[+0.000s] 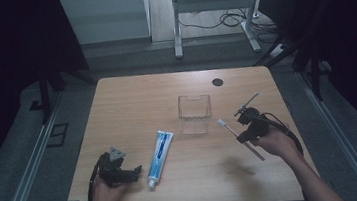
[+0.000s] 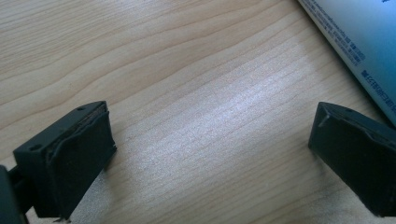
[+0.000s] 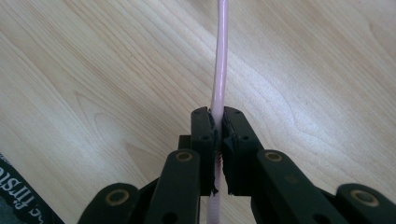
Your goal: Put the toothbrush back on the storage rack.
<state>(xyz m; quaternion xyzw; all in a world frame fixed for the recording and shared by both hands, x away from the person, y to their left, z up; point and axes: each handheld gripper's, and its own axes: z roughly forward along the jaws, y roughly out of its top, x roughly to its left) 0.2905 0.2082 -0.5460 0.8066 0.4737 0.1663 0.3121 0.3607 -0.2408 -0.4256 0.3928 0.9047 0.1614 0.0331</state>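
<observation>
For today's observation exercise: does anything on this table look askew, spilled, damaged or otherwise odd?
Nothing is spilled or broken. The toothpaste tube lies flat on the wooden table, the clear container stands upright, and the right tongs grip the pink toothbrush mid-handle. The left tongs are open.

Small print runs along the toothpaste tube (image 2: 355,35) (too blurred to read), and a black strap (image 3: 21,193) shows white letters, roughly "first".

Matt wood-grain table (image 1: 131,100); clear plastic cup (image 1: 194,114); glossy pink toothbrush (image 3: 218,70).
</observation>
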